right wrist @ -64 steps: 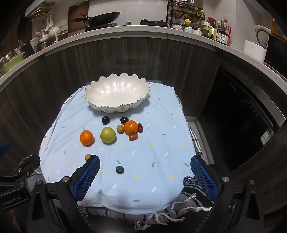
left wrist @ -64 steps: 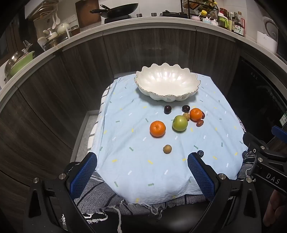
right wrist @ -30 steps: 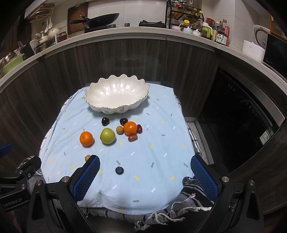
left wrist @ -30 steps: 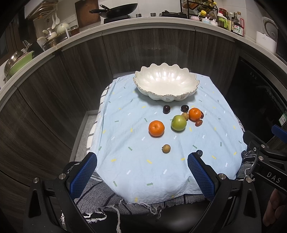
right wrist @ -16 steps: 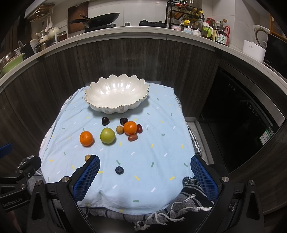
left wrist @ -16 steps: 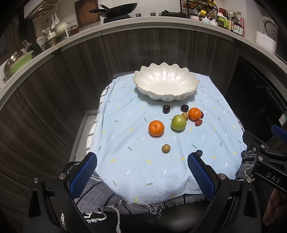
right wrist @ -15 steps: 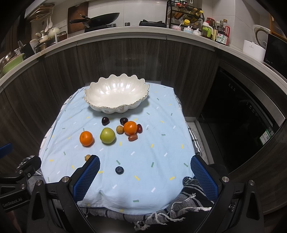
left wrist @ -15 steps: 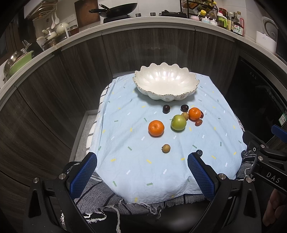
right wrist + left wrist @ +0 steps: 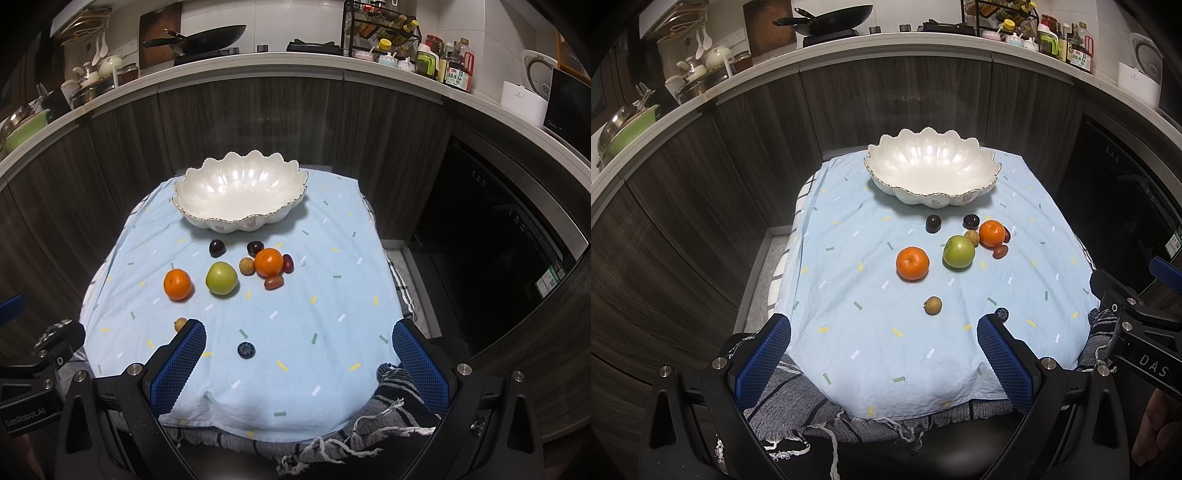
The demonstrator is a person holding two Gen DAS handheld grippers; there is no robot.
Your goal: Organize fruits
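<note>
A white scalloped bowl [image 9: 932, 173] [image 9: 240, 195] stands empty at the far end of a light blue cloth. In front of it lie two oranges [image 9: 912, 263] [image 9: 992, 233], a green apple [image 9: 958, 252] [image 9: 221, 278], two dark plums [image 9: 933, 223] [image 9: 970, 220], two small brown fruits [image 9: 932, 305] [image 9: 972, 237], small red fruits [image 9: 274, 282] and a dark blueberry [image 9: 246, 349]. My left gripper [image 9: 882, 354] and right gripper [image 9: 299, 362] are both open and empty, held above the cloth's near edge.
The blue cloth [image 9: 871, 332] lies over a striped grey blanket [image 9: 391, 417] on a small table. Dark wood cabinets [image 9: 886, 99] curve behind it. A counter [image 9: 258, 59] carries a wok, bottles and pots. A dark appliance front [image 9: 491, 236] stands at the right.
Both views have shifted very slightly; the fruits and the bowl have not moved. Both grippers stay open.
</note>
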